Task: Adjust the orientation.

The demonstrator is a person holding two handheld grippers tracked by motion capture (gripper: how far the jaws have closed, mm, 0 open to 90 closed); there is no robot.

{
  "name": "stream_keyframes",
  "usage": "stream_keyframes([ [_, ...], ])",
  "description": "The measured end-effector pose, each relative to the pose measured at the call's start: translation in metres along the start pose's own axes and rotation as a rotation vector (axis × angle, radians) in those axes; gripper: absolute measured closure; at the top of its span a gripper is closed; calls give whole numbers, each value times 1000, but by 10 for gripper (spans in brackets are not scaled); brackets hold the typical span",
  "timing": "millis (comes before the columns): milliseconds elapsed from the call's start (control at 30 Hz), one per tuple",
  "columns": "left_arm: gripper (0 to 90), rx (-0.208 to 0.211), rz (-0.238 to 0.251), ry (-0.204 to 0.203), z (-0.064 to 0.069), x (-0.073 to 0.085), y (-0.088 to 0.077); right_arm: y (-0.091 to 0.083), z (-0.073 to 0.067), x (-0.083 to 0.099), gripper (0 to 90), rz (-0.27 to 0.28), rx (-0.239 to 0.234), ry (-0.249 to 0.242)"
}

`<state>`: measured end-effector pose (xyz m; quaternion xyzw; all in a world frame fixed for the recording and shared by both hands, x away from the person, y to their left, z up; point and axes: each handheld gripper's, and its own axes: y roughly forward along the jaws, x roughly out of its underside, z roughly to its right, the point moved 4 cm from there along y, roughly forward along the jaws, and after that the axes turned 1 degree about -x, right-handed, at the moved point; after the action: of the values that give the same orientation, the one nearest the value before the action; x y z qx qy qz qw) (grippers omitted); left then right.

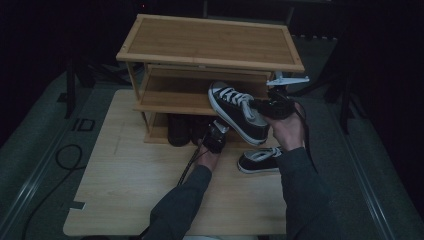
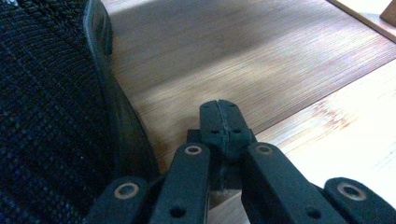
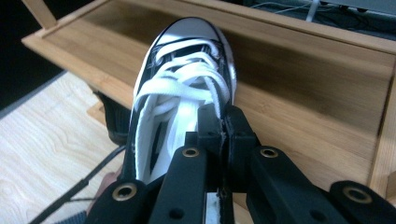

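Note:
A black canvas sneaker [image 1: 235,112] with white laces and a white toe cap hangs tilted over the front edge of the rack's middle shelf [image 1: 170,97], toe toward the shelf. My right gripper [image 1: 262,106] is shut on its rear collar. In the right gripper view the sneaker [image 3: 182,84] points away from the closed right gripper [image 3: 223,123], above the shelf [image 3: 303,93]. My left gripper [image 1: 217,131] sits low at the bottom shelf, shut with nothing held. In the left gripper view the left gripper [image 2: 219,114] lies just right of a black fabric shoe [image 2: 46,116].
The bamboo shoe rack [image 1: 210,40] stands at the far side of the light wooden table [image 1: 130,190]. Dark shoes [image 1: 177,130] stand on its bottom shelf. A matching sneaker [image 1: 260,161] lies on the table under my right forearm. Cables trail to the left.

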<state>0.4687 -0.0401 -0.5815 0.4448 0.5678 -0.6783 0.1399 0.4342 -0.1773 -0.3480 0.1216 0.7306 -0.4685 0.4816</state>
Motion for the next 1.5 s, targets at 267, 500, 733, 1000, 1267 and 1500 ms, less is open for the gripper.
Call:
stream_keyframes([
  [267, 900, 5, 1, 0, 0, 0, 0, 8, 0, -2, 878, 50, 28, 64],
  [500, 900, 5, 1, -1, 0, 0, 0, 10, 1, -2, 873, 59, 42, 73],
  [733, 900, 5, 2, 0, 0, 0, 0, 7, 1, -3, 819, 66, 27, 55],
  [1000, 900, 4, 3, -1, 0, 0, 0, 0, 1, -7, 821, 94, 23, 58],
  [1267, 900, 5, 3, -2, 0, 0, 0, -12, 3, -11, 830, 119, 23, 53],
  [1500, 900, 5, 3, -1, 0, 0, 0, -24, 10, -11, 830, 124, 32, 39],
])
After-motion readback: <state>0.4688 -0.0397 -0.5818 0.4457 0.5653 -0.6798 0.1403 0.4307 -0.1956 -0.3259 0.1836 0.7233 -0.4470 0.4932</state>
